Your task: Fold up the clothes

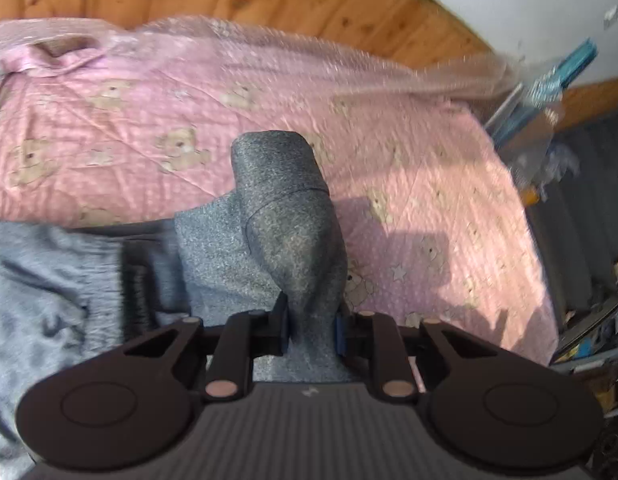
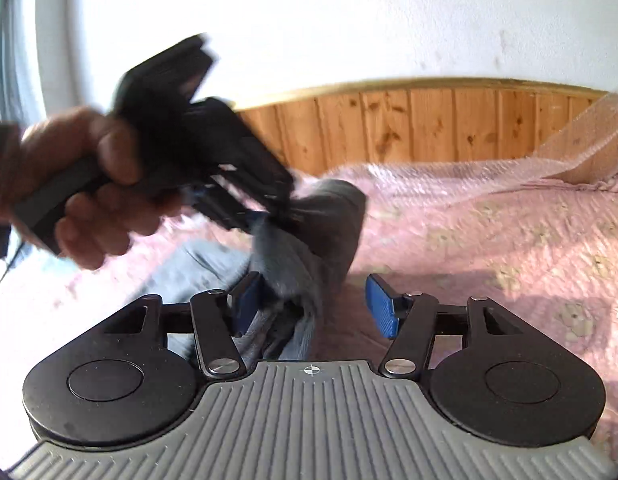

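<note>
A grey garment (image 2: 309, 248) is held pinched above a pink bedspread (image 2: 489, 232) by the left gripper (image 2: 277, 210); the right gripper (image 2: 315, 304) is seen spread beside it, below wood panelling (image 2: 409, 124).

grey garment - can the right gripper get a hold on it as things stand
Probably yes: the grey garment already hangs between the open right gripper, against one pad, with nothing blocking. The left gripper is shut on it.
</note>
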{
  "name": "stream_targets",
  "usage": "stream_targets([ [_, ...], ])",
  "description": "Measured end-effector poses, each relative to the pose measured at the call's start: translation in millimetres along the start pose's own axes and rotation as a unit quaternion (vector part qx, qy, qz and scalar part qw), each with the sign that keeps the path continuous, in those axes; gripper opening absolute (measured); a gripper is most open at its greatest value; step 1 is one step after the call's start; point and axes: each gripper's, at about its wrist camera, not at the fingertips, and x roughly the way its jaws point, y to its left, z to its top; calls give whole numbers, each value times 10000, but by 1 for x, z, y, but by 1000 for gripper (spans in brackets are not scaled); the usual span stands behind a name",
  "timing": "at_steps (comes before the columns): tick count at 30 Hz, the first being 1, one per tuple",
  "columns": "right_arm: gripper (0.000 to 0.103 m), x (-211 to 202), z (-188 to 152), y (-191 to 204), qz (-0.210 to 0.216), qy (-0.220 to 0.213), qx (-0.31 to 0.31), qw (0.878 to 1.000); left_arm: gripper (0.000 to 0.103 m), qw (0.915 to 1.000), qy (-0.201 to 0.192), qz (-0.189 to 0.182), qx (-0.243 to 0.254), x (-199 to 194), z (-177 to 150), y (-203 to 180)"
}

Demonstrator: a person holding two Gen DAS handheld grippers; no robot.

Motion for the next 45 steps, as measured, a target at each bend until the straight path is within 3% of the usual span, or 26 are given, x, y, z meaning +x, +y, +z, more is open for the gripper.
stream_targets([
  [3, 70, 16, 16, 39, 437, 99, -112, 9989, 19, 9975, -423, -53, -565, -51, -16, 86],
  [7, 70, 66, 8, 96, 1080, 797, -321, 9904, 22, 9864, -461, -297, -1547, -42, -40, 197],
  [9, 67, 92, -1, 114, 1294, 1260, -144, 9835, 28, 9793, -567, -551, -1862, -38, -51, 221],
  [11, 59, 111, -11, 128, 1202, 1657, -102, 9788, 33, 9719, -774, -874, -2044, -42, -62, 231],
  [13, 57, 124, -18, 130, 1144, 1898, -10, 9751, 48, 9740, -875, -840, -1911, -43, -70, 226],
  [14, 56, 128, -21, 131, 1093, 2008, -8, 9735, 48, 9753, -922, -812, -1835, -44, -73, 222],
  [15, 55, 132, -24, 133, 1043, 2115, -9, 9718, 43, 9765, -969, -783, -1758, -44, -77, 219],
  [16, 52, 137, -26, 134, 1014, 2186, -49, 9705, 23, 9788, -975, -707, -1656, -46, -74, 216],
  [20, 52, 141, -20, 141, 917, 2202, -119, 9711, 17, 9840, -1204, -435, -1241, -72, -60, 202],
  [21, 52, 138, -15, 142, 905, 2152, -96, 9723, 17, 9854, -1260, -249, -1116, -79, -58, 201],
  [22, 53, 136, -11, 144, 893, 2105, -72, 9735, 18, 9883, -1195, 170, -933, -80, -56, 200],
  [24, 59, 140, -7, 147, 840, 2150, -31, 9730, 19, 9904, -794, 832, -768, -65, -53, 204],
  [29, 61, 162, -22, 154, 566, 2660, -201, 9621, 19, 9896, -635, 1021, -789, -56, -58, 214],
  [32, 61, 157, -15, 153, 560, 2615, -62, 9636, 20, 9892, -632, 1100, -737, -58, -64, 213],
  [39, 68, 159, 15, 115, 466, 2375, 1025, 9648, 24, 9859, -637, 1356, -744, -51, -61, 206],
  [42, 67, 173, 20, 104, 172, 2381, 958, 9664, 26, 9844, -634, 1491, -690, -50, -61, 201],
  [45, 57, 195, 36, 108, 92, 2249, 564, 9727, 27, 9832, -627, 1597, -628, -49, -61, 197],
])
